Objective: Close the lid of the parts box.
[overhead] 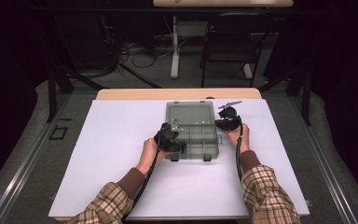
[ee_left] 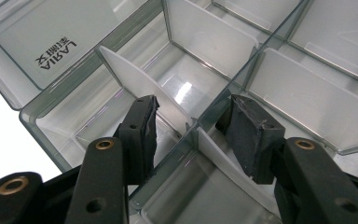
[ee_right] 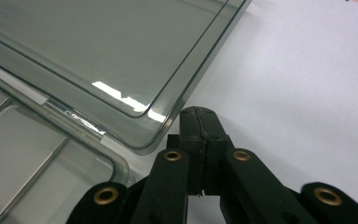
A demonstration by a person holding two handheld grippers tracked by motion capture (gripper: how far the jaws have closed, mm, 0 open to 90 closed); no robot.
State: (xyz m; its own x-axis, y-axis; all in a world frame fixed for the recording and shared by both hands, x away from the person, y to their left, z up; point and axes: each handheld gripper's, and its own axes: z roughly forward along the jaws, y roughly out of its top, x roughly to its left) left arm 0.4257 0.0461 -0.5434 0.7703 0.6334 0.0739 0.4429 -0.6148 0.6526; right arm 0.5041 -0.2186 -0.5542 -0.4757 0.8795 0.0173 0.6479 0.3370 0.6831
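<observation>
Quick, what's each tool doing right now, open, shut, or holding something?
Left tool: open, jaws either side of a white divider in the clear box, not pressing it.
Right tool: shut, empty, by the lid.

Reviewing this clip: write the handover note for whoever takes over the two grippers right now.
Left gripper: jaws part-open inside the organizer box, straddling a partition where a white divider stands; whether the pads press on it is unclear.
Right gripper: jaws shut, empty, beside the corner of the open lid.
Box lies open on the white mat, lid folded back flat.
Done: lid opened.
Left: probably seating or pulling the divider; closing the lid may follow.
</observation>
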